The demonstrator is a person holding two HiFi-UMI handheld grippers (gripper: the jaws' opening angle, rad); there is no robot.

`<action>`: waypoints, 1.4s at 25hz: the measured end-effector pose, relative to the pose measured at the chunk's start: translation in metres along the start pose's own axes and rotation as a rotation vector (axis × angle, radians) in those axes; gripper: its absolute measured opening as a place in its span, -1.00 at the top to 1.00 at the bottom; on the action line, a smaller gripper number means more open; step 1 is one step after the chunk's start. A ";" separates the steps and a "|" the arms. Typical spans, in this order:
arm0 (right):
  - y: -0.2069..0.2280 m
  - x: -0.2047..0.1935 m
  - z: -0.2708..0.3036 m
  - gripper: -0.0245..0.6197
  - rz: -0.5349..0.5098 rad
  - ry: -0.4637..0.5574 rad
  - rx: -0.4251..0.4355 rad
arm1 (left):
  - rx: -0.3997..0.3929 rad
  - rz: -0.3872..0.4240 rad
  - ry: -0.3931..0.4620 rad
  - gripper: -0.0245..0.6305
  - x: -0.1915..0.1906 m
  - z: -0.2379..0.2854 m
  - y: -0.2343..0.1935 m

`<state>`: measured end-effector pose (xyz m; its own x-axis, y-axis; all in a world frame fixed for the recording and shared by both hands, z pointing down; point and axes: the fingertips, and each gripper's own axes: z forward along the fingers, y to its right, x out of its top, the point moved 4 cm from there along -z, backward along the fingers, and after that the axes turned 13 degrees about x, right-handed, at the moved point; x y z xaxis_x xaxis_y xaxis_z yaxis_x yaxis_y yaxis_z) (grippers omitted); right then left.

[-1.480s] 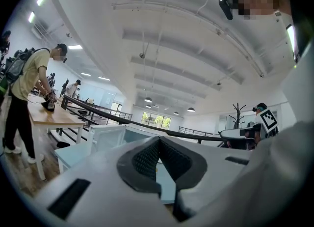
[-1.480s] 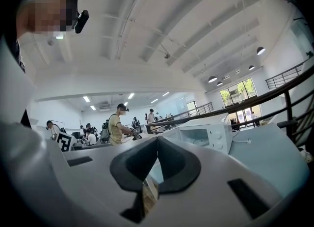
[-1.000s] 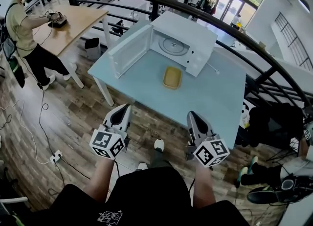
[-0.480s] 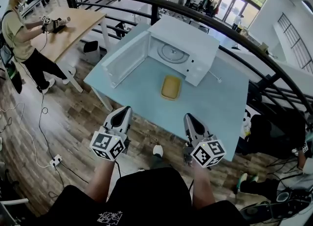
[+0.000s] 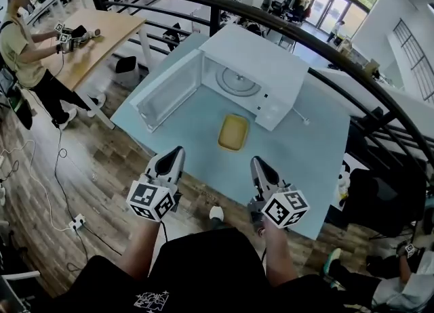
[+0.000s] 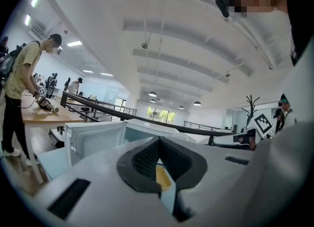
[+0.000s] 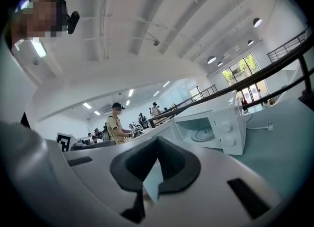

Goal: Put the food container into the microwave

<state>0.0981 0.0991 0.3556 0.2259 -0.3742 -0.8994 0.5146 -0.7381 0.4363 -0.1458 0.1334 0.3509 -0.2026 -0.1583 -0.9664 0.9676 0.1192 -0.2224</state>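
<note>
Resting on the pale blue table (image 5: 308, 152), the shallow yellow food container (image 5: 233, 132) sits just before the open white microwave (image 5: 261, 54); left gripper (image 5: 178, 151) and right gripper (image 5: 255, 163) fingers clenched, empty, near the table's front edge.

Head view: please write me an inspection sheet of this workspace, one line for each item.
Surface: light blue table, carrying the microwave and the container.
Job's things: white microwave, door open, only the turntable inside; yellow food container on the table in front of it, untouched.
Clutter: nothing seen.
Tools: left tool and right tool both shut, empty, short of the table's near edge.
Cables: microwave's plug cable lying on the table; power strip with cables on the wooden floor.
Surroundings: black railing behind the table; person at a wooden desk.
</note>
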 end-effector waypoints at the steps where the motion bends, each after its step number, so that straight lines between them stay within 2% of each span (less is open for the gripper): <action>1: 0.008 0.000 0.002 0.90 0.011 -0.003 0.002 | 0.002 -0.001 -0.003 0.90 -0.001 0.007 0.002; 17: 0.098 0.007 0.028 0.90 0.100 -0.062 0.063 | 0.036 -0.012 -0.055 0.90 -0.014 0.085 0.031; 27: 0.121 -0.003 0.035 0.90 0.164 -0.064 0.075 | 0.036 -0.036 -0.089 0.90 -0.025 0.101 0.033; 35: 0.132 -0.013 0.039 0.90 0.224 -0.072 0.071 | 0.042 -0.004 -0.127 0.90 -0.033 0.120 0.033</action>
<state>0.1314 -0.0153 0.4261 0.2665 -0.5700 -0.7772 0.3986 -0.6690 0.6273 -0.0889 0.0249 0.3914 -0.1880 -0.2814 -0.9410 0.9729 0.0780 -0.2177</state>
